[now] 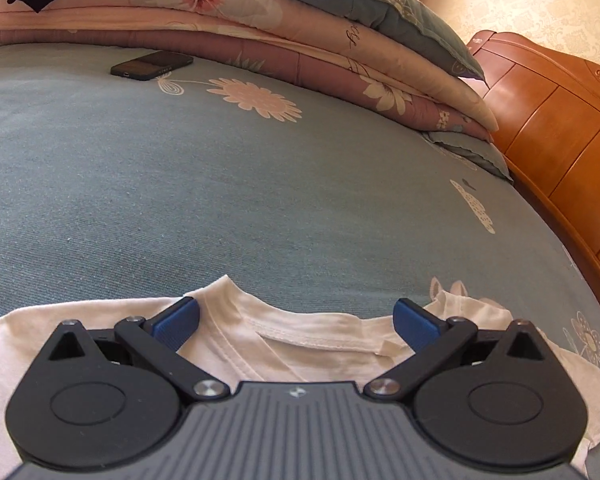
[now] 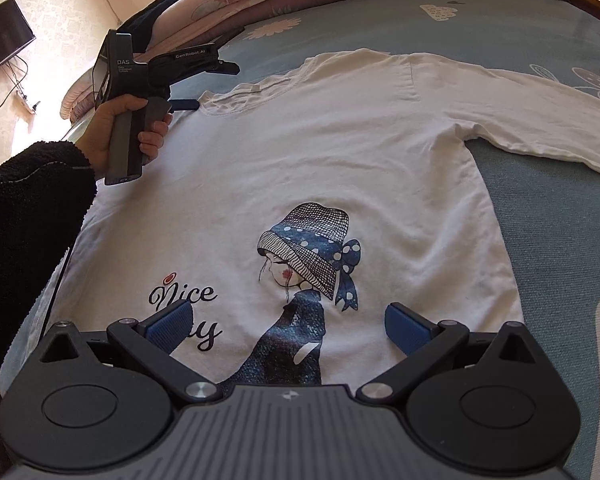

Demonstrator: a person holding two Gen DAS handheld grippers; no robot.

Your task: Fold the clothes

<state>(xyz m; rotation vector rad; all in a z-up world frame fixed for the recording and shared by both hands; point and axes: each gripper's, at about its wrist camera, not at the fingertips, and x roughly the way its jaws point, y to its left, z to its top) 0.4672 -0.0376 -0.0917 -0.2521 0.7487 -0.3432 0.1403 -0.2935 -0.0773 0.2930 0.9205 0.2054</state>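
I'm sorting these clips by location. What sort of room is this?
Most likely a home bedroom: a white long-sleeved printed T-shirt lies on a bed with a blue-grey floral sheet, folded floral quilts stacked beside an orange wooden headboard.

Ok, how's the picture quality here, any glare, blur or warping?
Left wrist view: sharp, fisheye bows the bed, dark corners. Right wrist view: glare washes out the wall at left; shirt print stays crisp; edges curve.

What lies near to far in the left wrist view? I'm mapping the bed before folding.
Left gripper, open → white shirt collar → bare blue bedsheet → phone → stacked floral quilts.
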